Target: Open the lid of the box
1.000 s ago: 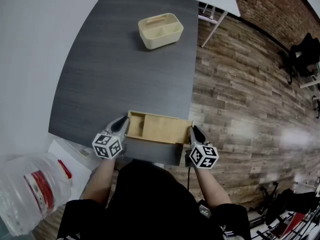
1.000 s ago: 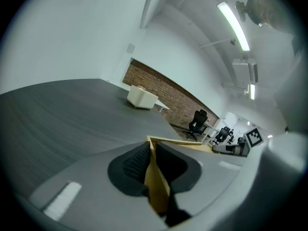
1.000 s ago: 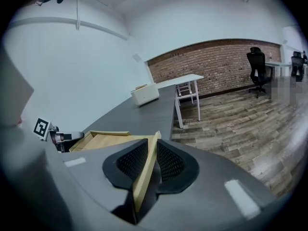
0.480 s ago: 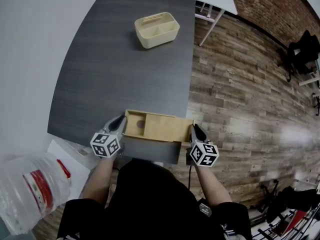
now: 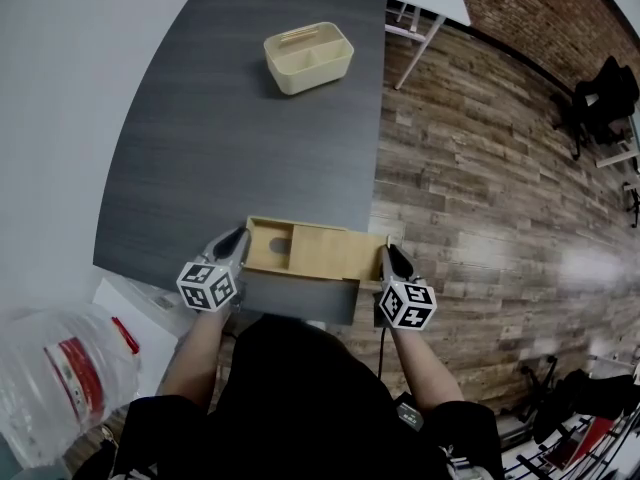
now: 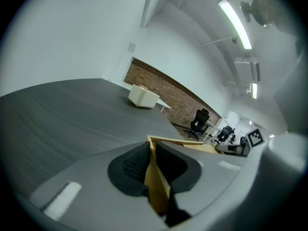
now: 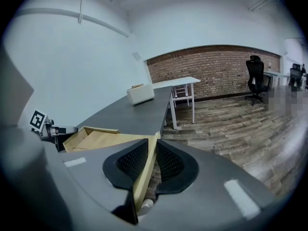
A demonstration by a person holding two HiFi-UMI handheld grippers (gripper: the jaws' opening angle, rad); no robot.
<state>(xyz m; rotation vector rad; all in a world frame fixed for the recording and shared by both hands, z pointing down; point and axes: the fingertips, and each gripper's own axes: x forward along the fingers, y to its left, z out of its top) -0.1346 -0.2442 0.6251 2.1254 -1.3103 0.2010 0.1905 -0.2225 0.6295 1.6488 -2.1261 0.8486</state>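
While the grey table (image 5: 250,118) is carrying it, the wooden box (image 5: 270,251) is sitting right at the near edge, by the near-right corner, w/ its sliding lid (image 5: 335,255) covering the right part & leaving the left part open. Left gripper (image 6: 151,150) is clenching the box's left end wall. Right gripper (image 7: 151,150) is clamping a thin board at the right end, lid or wall, can't tell. Risk, imo: a skewed pull jamming the lid, or a slipping left grip letting the box go over the right edge.
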